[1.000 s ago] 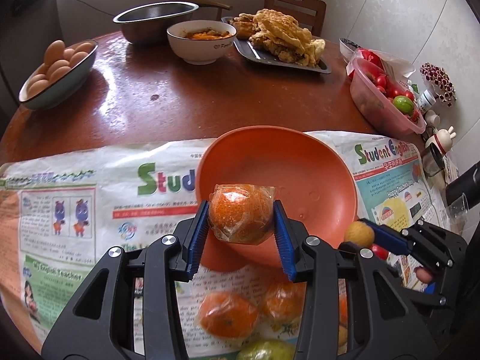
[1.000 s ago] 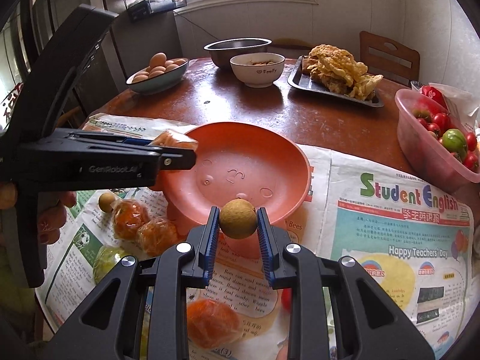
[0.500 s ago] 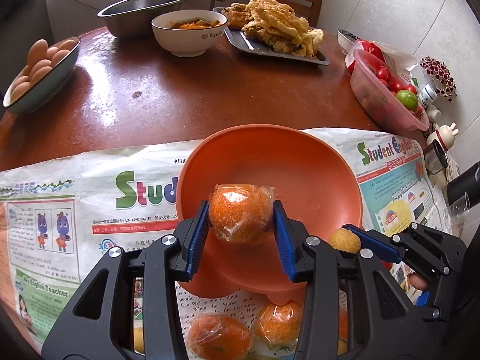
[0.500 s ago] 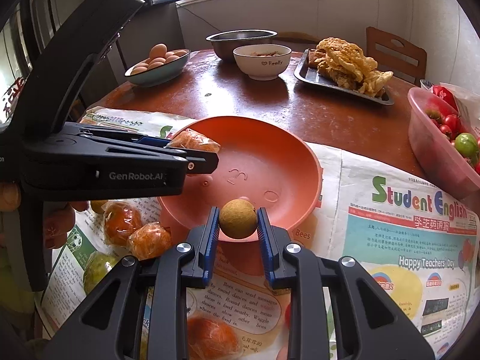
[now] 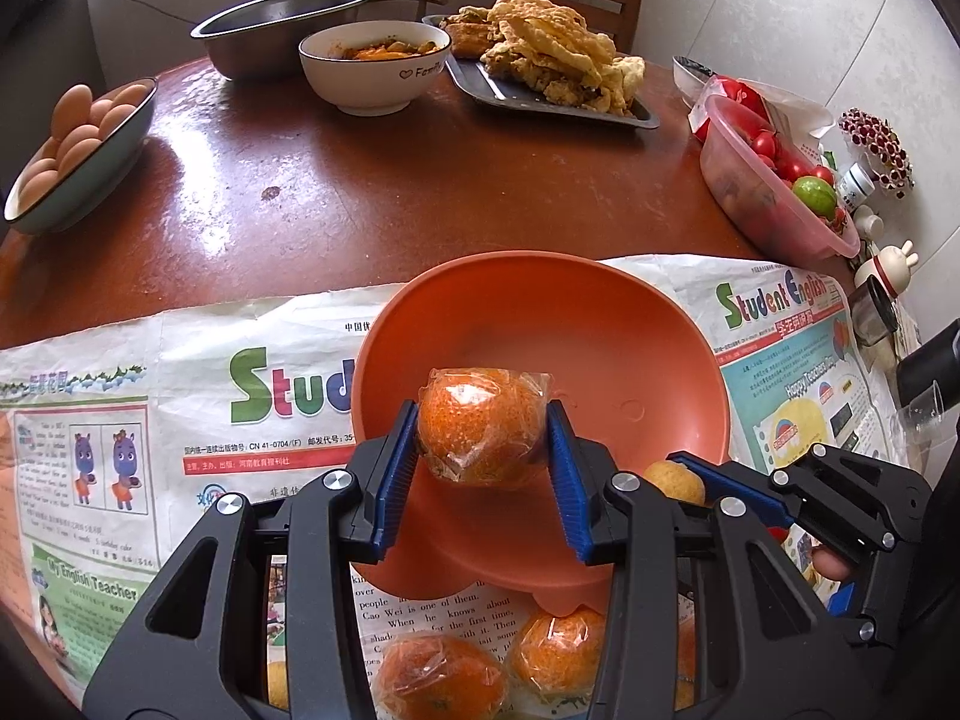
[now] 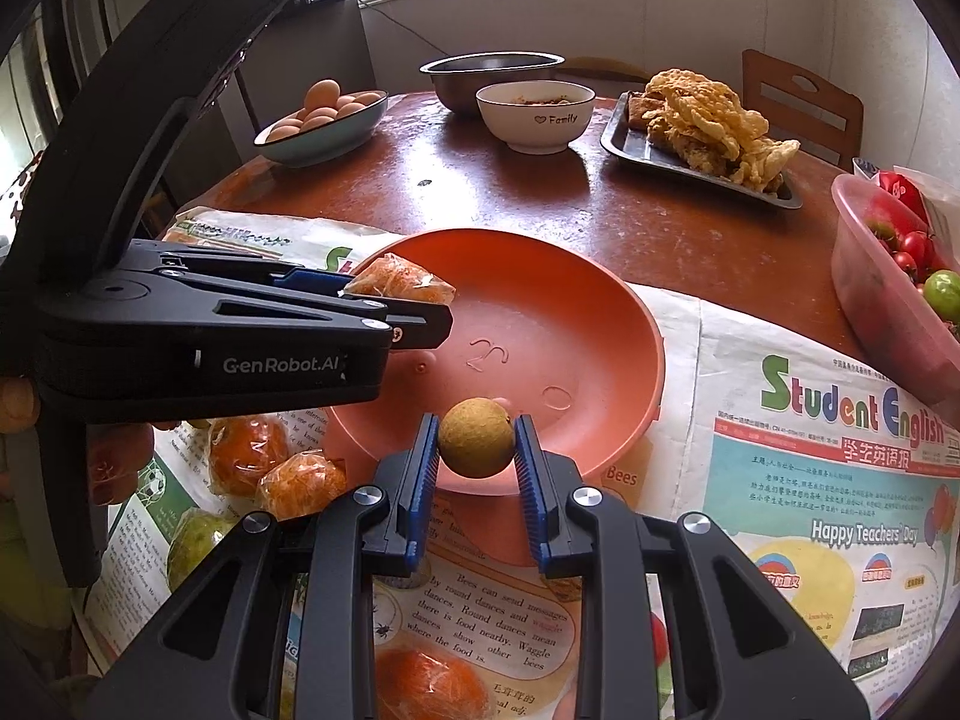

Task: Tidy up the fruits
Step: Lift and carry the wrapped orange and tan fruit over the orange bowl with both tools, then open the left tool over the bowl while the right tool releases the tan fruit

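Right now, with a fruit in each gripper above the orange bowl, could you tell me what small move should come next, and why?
Probably lower the left gripper a little and open it. Its wrapped orange already hangs over the inside of the orange bowl, which holds nothing yet, so a short drop should land it safely. The right gripper, shut on the small brown fruit, sits only at the near rim and can follow.

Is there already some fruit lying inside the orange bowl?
No, the orange bowl holds nothing; the wrapped orange and small brown fruit remain gripped.

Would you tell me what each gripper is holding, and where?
Left gripper clamps a wrapped orange across its sides; right gripper clamps a small brown fruit across its middle.
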Demonstrator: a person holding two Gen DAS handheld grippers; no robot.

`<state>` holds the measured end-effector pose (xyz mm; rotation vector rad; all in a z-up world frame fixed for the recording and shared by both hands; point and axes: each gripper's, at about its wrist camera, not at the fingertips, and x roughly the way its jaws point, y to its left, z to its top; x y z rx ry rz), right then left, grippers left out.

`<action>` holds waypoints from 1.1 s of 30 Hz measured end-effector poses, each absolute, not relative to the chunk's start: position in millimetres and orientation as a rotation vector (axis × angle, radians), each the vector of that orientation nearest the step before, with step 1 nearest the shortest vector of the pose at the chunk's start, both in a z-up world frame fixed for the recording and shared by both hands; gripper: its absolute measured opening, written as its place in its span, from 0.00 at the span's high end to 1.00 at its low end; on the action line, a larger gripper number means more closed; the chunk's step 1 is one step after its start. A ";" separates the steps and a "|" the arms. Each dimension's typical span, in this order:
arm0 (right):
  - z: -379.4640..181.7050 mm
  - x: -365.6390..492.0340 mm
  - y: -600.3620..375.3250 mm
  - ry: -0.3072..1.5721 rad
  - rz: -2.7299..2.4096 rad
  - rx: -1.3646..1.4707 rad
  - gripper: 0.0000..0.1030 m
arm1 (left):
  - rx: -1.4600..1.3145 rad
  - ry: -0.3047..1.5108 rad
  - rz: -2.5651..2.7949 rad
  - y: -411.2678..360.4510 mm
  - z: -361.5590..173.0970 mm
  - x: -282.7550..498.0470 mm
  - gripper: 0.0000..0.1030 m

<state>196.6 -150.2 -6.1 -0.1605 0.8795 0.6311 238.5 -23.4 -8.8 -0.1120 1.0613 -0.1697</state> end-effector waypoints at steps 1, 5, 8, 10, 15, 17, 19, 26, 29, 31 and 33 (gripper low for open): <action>-6.0 196.4 -150.1 0.879 0.631 -0.160 0.76 | -0.112 1.061 -0.171 -23.2 -8.8 238.7 0.68; -6.3 196.1 -150.3 0.880 0.631 -0.153 0.76 | -0.113 1.061 -0.169 -23.5 -8.9 238.5 0.68; -6.0 196.2 -150.5 0.880 0.631 -0.149 0.72 | -0.111 1.061 -0.169 -23.9 -8.6 238.5 0.67; -5.4 195.6 -150.5 0.878 0.631 -0.148 0.71 | -0.112 1.062 -0.169 -23.6 -9.0 238.5 0.67; -3.1 191.9 -152.6 0.873 0.627 -0.140 0.68 | -0.115 1.062 -0.171 -25.4 -9.0 238.9 0.67; -1.5 189.5 -153.8 0.869 0.625 -0.139 0.67 | -0.114 1.062 -0.171 -25.3 -9.1 238.6 0.67; -0.3 188.2 -154.7 0.865 0.624 -0.139 0.65 | -0.113 1.062 -0.171 -25.9 -9.3 238.2 0.67; 2.7 184.0 -159.8 0.858 0.614 -0.132 0.59 | -0.110 1.049 -0.166 -24.8 -5.4 233.0 0.65; 3.9 182.2 -162.1 0.846 0.614 -0.128 0.56 | -0.108 1.040 -0.161 -24.0 -2.4 229.7 0.62; 4.9 180.0 -164.1 0.842 0.610 -0.127 0.53 | -0.110 1.036 -0.158 -23.2 -0.3 227.2 0.61; 5.6 178.6 -166.1 0.838 0.607 -0.124 0.51 | -0.107 1.032 -0.156 -22.9 1.0 225.0 0.58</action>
